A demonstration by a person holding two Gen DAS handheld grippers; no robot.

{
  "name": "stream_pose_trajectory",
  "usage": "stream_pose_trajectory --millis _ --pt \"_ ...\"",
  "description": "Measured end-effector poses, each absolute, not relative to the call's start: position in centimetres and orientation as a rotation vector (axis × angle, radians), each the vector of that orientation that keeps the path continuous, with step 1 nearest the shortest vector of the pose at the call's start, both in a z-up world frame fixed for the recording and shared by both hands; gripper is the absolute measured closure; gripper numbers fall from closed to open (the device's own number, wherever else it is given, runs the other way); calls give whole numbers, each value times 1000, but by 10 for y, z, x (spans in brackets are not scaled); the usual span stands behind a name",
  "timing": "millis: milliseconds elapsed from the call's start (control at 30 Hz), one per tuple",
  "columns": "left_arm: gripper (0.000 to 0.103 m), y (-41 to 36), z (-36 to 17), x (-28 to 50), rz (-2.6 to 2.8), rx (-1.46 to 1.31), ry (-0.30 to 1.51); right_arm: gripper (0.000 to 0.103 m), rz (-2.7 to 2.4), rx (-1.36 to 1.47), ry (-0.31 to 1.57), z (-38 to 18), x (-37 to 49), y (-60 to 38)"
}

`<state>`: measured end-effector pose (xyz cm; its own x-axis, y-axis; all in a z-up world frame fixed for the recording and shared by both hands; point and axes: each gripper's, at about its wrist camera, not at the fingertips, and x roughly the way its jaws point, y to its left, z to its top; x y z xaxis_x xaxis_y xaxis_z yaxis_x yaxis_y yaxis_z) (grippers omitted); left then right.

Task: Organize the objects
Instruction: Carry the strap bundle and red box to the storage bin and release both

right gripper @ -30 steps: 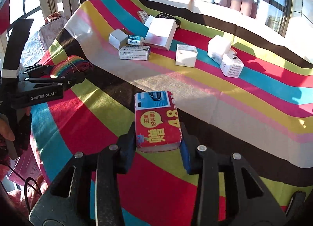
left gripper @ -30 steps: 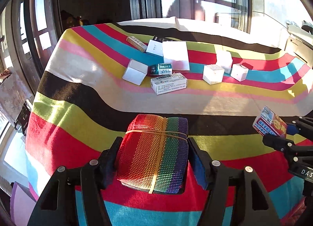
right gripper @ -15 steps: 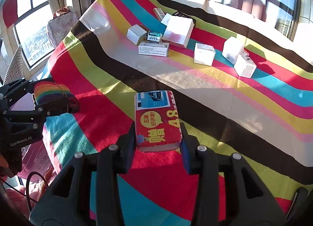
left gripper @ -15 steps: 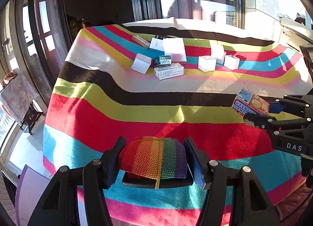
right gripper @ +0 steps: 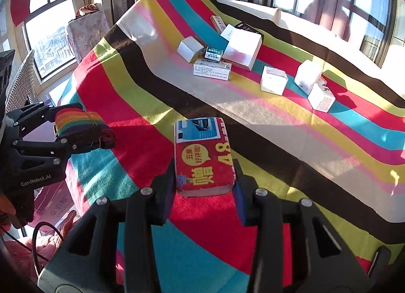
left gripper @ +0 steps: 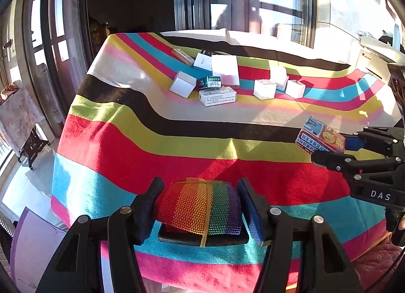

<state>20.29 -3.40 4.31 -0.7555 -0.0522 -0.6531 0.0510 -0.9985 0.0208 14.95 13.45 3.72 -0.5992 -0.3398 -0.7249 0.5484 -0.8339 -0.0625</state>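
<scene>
Above the near edge of the striped worktop (right gripper: 141,120), a red carton (right gripper: 204,157) is being pinched lengthwise by the right tool (right gripper: 202,186) and a rainbow bundle (left gripper: 200,207) by the left tool (left gripper: 200,210), the cluster of boxes (right gripper: 215,60) being kept well ahead.

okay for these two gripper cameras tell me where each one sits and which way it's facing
Left wrist: sits on the left gripper, looking down over the rainbow mesh bundle it clamps, across the striped table; the right gripper shows at its right edge.
Right wrist: sits on the right gripper, which clamps a red box; the left gripper shows at left.
Shared: the white boxes.
</scene>
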Motion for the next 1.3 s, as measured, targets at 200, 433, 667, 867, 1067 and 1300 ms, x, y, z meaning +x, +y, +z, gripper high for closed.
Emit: stream_pose_trajectory --millis 200,433,667,867,1067,1300 --pt "43 -51 62 229 -2849 1011 -46 59 -2364 972 354 51 160 121" --pt "43 -109 69 289 -2669 986 3 59 -2164 845 487 57 207 53" --pt "43 -156 53 329 -2498 1007 117 59 -1947 777 630 47 249 -11" --pt "43 -196 32 354 -2332 1034 230 59 -1779 774 689 35 270 -63" --pt "42 -222 29 377 -2225 979 274 58 -1651 778 679 17 289 -110" --pt "18 -225 30 379 -2207 958 324 39 -1686 854 516 16 269 -94"
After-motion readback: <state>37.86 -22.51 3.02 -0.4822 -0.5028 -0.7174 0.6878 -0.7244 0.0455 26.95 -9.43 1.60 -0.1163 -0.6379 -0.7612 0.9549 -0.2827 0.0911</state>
